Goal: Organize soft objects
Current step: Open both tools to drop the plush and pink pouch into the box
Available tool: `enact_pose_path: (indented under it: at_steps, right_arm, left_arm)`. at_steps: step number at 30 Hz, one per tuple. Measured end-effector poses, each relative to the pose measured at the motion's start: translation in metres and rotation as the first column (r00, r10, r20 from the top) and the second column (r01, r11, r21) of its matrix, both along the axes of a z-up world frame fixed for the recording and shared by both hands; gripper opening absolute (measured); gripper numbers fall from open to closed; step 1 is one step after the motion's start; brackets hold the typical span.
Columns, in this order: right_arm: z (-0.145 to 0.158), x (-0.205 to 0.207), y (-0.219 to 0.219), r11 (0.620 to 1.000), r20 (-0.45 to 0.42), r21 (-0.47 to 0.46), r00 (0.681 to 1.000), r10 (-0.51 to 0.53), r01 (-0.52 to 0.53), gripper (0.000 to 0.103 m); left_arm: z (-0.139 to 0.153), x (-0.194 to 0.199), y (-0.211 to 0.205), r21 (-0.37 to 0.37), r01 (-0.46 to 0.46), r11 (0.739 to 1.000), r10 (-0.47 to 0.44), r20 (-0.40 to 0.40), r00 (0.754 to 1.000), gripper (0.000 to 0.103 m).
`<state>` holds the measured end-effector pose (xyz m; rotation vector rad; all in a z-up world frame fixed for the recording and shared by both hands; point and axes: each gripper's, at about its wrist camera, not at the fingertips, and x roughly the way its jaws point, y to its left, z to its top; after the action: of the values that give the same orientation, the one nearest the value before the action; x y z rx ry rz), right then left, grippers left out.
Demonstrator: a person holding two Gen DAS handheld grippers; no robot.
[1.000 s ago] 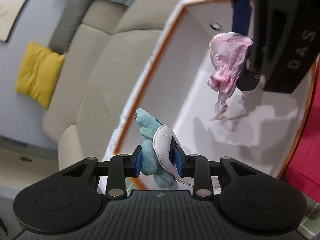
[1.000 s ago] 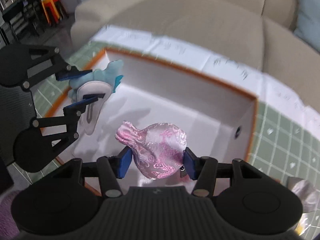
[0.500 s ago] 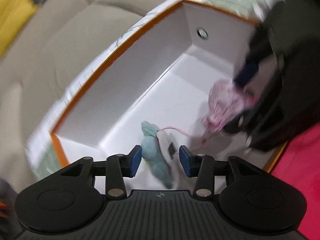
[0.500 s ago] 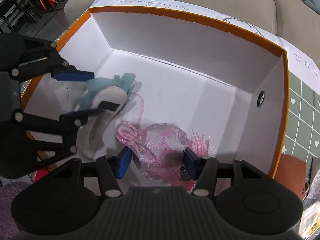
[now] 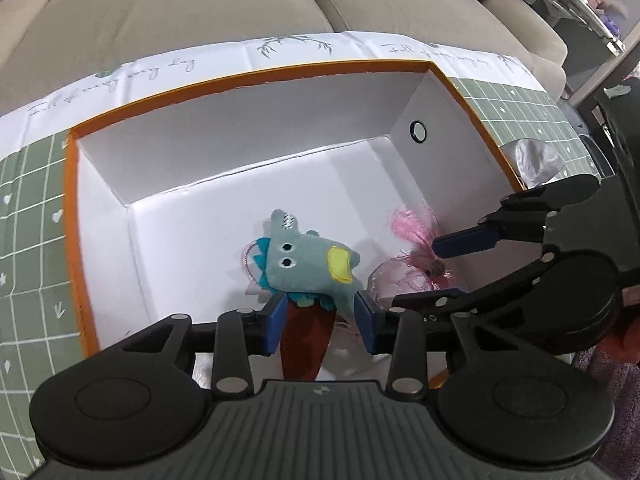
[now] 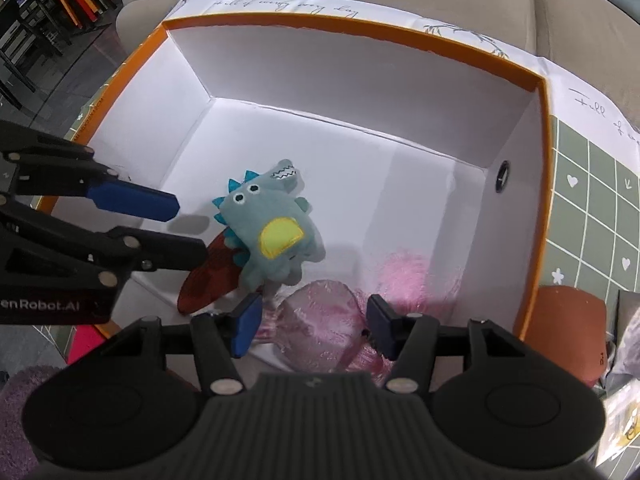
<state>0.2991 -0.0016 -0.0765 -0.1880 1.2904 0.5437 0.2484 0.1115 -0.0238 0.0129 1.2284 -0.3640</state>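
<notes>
A teal plush dinosaur with a yellow belly lies face up on the floor of the white, orange-rimmed box; it also shows in the right wrist view. A pink satin pouch with pink tassels lies beside it, also seen in the left wrist view. A red-brown flat piece lies under the dinosaur. My left gripper is open just above the dinosaur's feet. My right gripper is open over the pouch. Both hold nothing.
The box sits on a green grid tablecloth with a white printed border. A beige sofa stands behind. A crumpled silver bag and a brown item lie right of the box. A purple fuzzy thing is at lower left.
Both grippers lowered into the box and opened. The dinosaur and the pink pouch were let go and now lie on the box floor.
</notes>
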Motion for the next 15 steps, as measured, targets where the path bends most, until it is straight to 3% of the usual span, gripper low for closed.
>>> enact_pose_path:
  at_steps: [15]
  right_arm:
    - [0.063,-0.048,-0.023,0.999,0.125,0.033,0.992,-0.008,0.004,0.061]
  left_arm:
    - [0.053,-0.055,-0.021,0.083,-0.038,0.996,0.027,0.135,0.990,0.046]
